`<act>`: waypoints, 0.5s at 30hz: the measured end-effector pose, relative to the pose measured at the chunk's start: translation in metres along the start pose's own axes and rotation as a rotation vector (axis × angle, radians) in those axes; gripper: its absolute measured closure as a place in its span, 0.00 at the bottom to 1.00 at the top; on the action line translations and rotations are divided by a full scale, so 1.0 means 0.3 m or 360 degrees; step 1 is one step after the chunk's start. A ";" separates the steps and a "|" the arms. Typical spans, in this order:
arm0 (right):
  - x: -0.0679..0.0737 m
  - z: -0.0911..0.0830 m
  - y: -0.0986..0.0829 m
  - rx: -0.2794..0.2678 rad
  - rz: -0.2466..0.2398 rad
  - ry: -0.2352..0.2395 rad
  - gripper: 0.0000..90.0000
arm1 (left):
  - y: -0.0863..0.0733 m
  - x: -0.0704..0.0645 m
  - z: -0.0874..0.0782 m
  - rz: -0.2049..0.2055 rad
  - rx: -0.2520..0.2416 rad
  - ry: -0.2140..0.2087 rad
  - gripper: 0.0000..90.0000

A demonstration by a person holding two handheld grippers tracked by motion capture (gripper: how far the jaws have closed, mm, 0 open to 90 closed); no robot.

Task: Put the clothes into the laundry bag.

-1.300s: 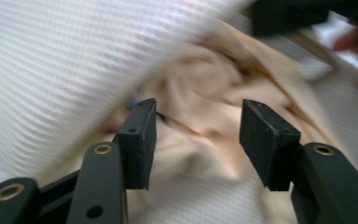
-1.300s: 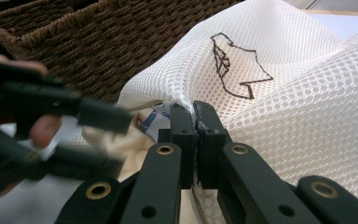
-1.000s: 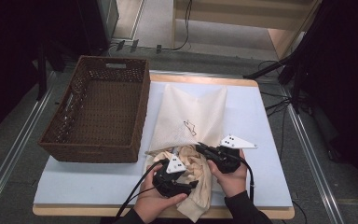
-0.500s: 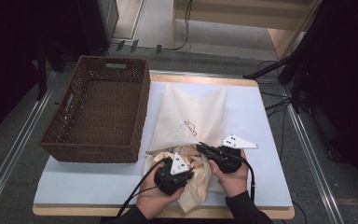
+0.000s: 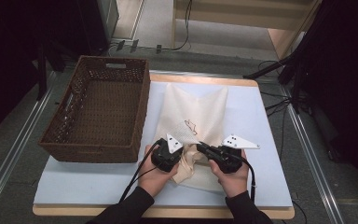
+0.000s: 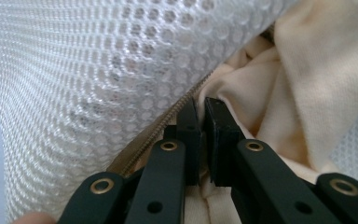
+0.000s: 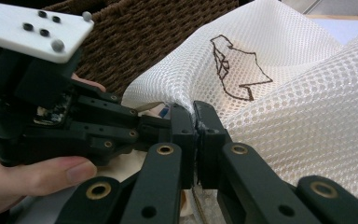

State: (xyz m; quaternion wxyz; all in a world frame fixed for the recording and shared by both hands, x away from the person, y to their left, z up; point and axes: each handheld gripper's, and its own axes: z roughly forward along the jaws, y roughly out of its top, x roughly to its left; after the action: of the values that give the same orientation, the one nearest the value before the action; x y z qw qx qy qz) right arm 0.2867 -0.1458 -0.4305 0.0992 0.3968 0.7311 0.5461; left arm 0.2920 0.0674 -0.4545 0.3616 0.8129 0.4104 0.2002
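So the mesh bag (image 5: 193,116) lies flat on the table (image 5: 98,182) right of the basket (image 5: 98,112), and both grippers work at its near end, where cream cloth (image 5: 189,170) bunches out of the opening. The left gripper (image 6: 204,133) is pinched tight on the cloth just beside the zipper (image 6: 168,126). The right gripper (image 7: 196,140) is clamped on the mesh edge. If it were me, I'd keep that mesh edge lifted and steady, then feed the cloth in small pushes so nothing snags in the zipper.
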 end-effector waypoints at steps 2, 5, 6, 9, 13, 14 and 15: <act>-0.002 0.001 -0.002 0.0001 0.0003 0.0002 0.98 | 0.000 -0.001 -0.018 0.0003 -0.0014 -0.0033 0.90; -0.004 0.004 -0.006 0.0011 0.0015 -0.0007 0.98 | -0.002 0.006 -0.067 -0.0023 -0.0054 -0.0117 0.78; -0.006 0.005 -0.007 0.0011 0.0011 -0.0009 0.98 | -0.005 0.011 -0.087 -0.0020 -0.0061 -0.0140 0.75; -0.006 0.004 -0.006 0.0010 0.0013 -0.0014 0.98 | -0.029 0.022 -0.141 0.0056 -0.0114 -0.0167 0.70; -0.005 0.004 -0.006 0.0002 0.0016 -0.0022 0.98 | -0.082 0.046 -0.172 0.0031 -0.0043 -0.0220 0.62; -0.005 0.005 -0.007 0.0007 0.0013 -0.0024 0.98 | -0.093 0.049 -0.166 0.0011 -0.0015 -0.0243 0.60; -0.005 0.007 -0.007 0.0007 0.0008 -0.0024 0.98 | -0.102 0.051 -0.157 0.0007 0.0024 -0.0261 0.57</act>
State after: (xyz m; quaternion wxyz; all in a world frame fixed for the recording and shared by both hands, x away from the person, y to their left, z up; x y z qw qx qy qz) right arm 0.2878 -0.1455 -0.4336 0.1024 0.4029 0.7306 0.5417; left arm 0.2557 0.1120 -0.4460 0.3874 0.8302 0.3791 0.1305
